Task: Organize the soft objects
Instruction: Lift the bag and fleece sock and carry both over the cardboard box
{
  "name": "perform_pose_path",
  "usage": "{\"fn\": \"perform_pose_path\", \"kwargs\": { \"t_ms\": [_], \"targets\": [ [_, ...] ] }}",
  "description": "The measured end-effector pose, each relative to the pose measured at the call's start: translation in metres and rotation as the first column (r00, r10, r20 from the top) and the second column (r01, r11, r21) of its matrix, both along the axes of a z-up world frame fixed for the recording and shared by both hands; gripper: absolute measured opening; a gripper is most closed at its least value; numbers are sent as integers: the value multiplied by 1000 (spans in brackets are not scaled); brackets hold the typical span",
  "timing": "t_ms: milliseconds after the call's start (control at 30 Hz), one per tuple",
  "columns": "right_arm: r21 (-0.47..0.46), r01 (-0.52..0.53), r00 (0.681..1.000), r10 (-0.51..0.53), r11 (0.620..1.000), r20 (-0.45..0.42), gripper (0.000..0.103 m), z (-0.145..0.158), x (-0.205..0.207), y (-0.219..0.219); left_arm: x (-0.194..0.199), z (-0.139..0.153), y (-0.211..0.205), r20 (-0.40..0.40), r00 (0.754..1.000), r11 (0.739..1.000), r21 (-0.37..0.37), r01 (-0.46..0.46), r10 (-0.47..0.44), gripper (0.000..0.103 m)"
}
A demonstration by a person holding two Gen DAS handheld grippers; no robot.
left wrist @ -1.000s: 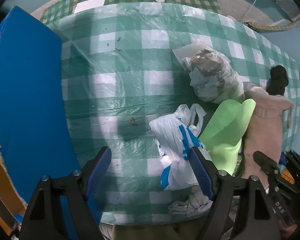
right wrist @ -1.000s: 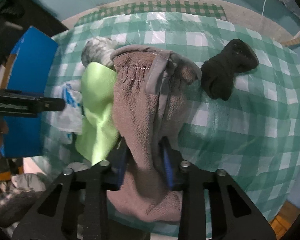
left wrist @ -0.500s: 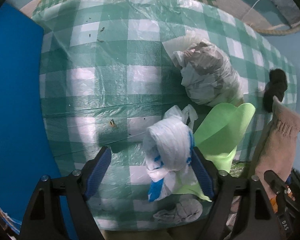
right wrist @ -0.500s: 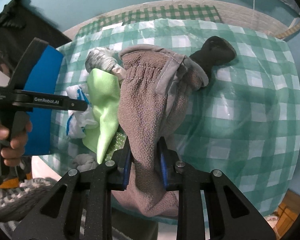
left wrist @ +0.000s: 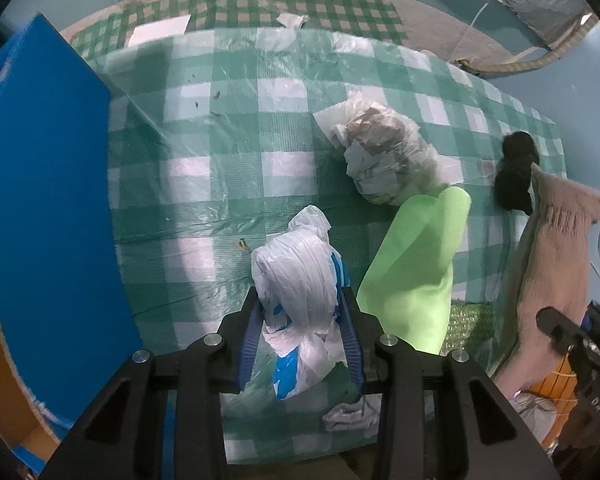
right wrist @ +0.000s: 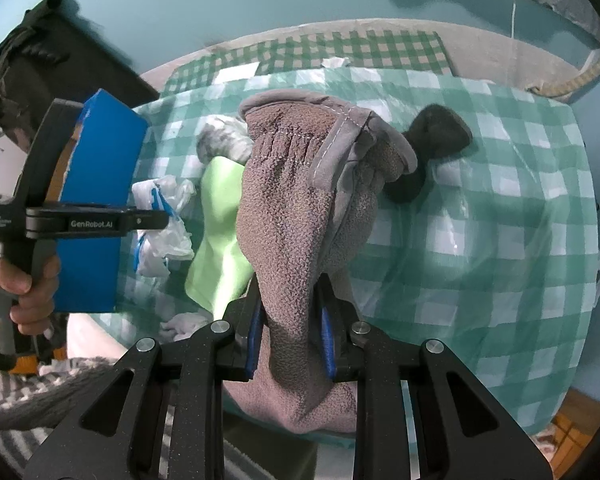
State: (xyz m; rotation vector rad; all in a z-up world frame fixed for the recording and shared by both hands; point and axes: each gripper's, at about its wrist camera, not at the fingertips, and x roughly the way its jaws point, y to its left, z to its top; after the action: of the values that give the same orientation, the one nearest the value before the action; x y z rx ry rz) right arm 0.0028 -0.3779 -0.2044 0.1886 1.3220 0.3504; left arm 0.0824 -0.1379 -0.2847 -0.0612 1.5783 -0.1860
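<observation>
A crumpled white and blue plastic bag [left wrist: 296,272] lies on the green checked tablecloth [left wrist: 220,160]. My left gripper [left wrist: 300,300] points straight down over it, its jaws closing, and both blue pads press the bag's sides. My right gripper [right wrist: 290,304] is shut on a grey-brown fleece glove [right wrist: 300,184], which hangs lifted above the table; the glove [left wrist: 556,248] also shows at the right of the left wrist view. A light green cloth [left wrist: 416,264] lies between bag and glove.
A tall blue box [left wrist: 48,200] stands along the table's left side. A clear bag of crumpled stuff [left wrist: 388,160] sits behind the green cloth, a black sock [right wrist: 432,140] farther right. A small white rag [left wrist: 352,414] lies at the near edge.
The left jaws have gone from wide open to pressed against the plastic bag. The right gripper has risen with the glove, lifting it off the table.
</observation>
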Motion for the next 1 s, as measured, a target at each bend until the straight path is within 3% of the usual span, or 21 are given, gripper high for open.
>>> {"fn": "perform_pose_path", "kwargs": {
  "t_ms": [200, 533, 1000],
  "targets": [
    [5, -9, 1000, 8, 1000, 19, 23, 15, 2, 3, -20, 30, 3, 45, 998, 999, -1, 32, -32, 37],
    [17, -44, 997, 43, 999, 59, 23, 42, 9, 19, -19, 96, -1, 156, 984, 996, -8, 88, -86, 37],
    [57, -134, 985, 126, 989, 121, 23, 77, 24, 68, -39, 153, 54, 242, 970, 1000, -1, -19, 19, 37]
  ]
}}
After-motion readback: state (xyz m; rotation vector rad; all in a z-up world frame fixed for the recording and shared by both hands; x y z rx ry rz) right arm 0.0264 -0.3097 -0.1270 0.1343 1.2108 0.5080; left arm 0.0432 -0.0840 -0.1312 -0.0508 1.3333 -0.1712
